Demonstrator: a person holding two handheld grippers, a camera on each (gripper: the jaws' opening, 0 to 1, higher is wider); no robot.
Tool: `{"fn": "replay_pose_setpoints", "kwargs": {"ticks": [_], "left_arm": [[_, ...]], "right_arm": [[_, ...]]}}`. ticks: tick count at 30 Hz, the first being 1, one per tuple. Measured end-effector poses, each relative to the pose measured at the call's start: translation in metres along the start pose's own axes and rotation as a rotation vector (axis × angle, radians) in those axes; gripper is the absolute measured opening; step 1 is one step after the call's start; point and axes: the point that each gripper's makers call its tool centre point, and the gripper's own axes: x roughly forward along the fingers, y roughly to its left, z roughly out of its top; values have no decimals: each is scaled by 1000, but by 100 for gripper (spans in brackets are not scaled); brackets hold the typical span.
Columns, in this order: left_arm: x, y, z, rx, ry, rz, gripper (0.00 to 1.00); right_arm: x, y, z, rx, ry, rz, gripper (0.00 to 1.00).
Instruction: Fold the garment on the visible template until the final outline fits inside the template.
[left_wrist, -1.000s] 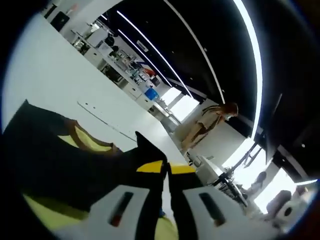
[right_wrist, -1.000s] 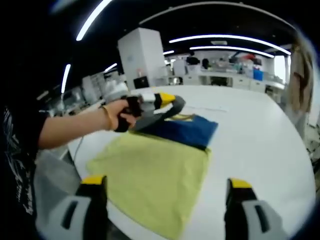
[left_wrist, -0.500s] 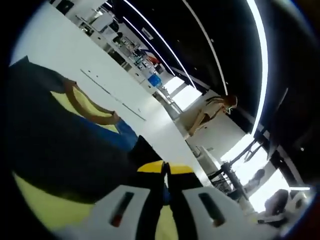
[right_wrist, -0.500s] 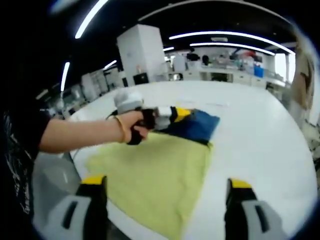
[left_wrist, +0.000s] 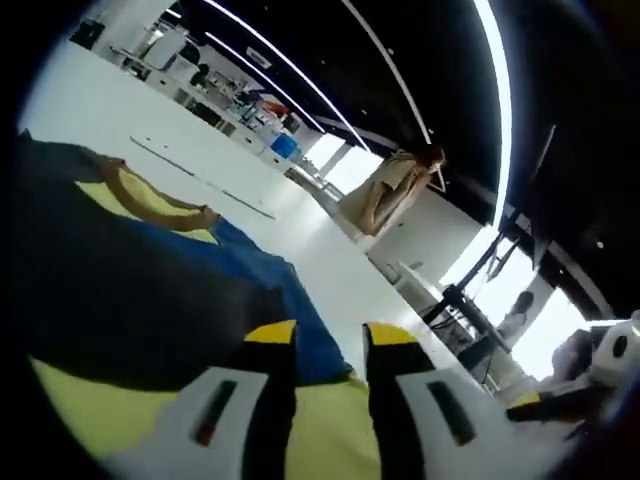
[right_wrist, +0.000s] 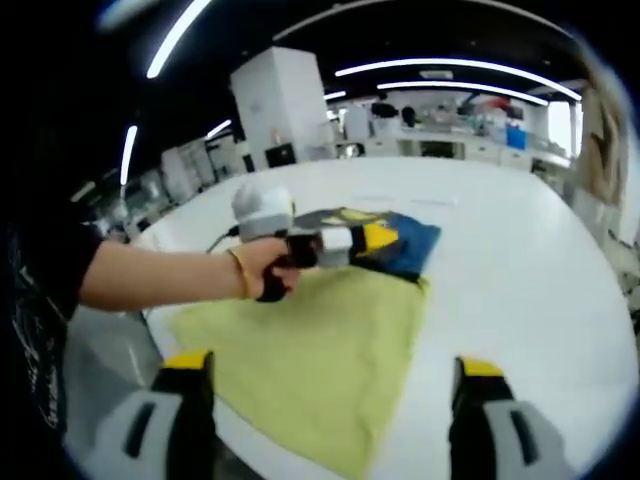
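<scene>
A dark blue garment (left_wrist: 130, 290) with a yellow collar lining (left_wrist: 150, 200) lies folded on the far end of a yellow-green template cloth (right_wrist: 310, 340). My left gripper (left_wrist: 330, 340) sits low over the garment's near edge, its jaws open with blue fabric and the template showing in the gap. The right gripper view shows that left gripper (right_wrist: 378, 238), held in a person's hand (right_wrist: 262, 268), at the garment (right_wrist: 405, 245). My right gripper (right_wrist: 332, 364) hovers over the template's near edge, jaws wide open with nothing between them.
The round white table (right_wrist: 520, 290) has bare surface to the right of the template and beyond the garment. A tall white cabinet (right_wrist: 280, 100) and workbenches stand at the back. A person in beige (left_wrist: 390, 190) stands far off.
My left gripper was shut on a dark fold of the garment; it has opened and the fabric now lies flat on the template. The right gripper has stayed put.
</scene>
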Motion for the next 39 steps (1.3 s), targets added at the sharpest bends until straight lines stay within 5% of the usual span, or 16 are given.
{"fn": "replay_pose_setpoints", "kwargs": {"ticks": [10,21,30,39], "left_arm": [[-25,-8,31,227,23,-15,69],[-92,-19,85,460,72,-40,94],[-148,-11,100,522,152,-27,99],[-198,-8,86,566,201,6,99]], "right_arm": [[-7,1,9,33,-45,-5,99],[-18,11,18,-9,-58,10,99],[-29,20,24,-38,-42,57,99],[-34,25,19,-94,-11,85,99]]}}
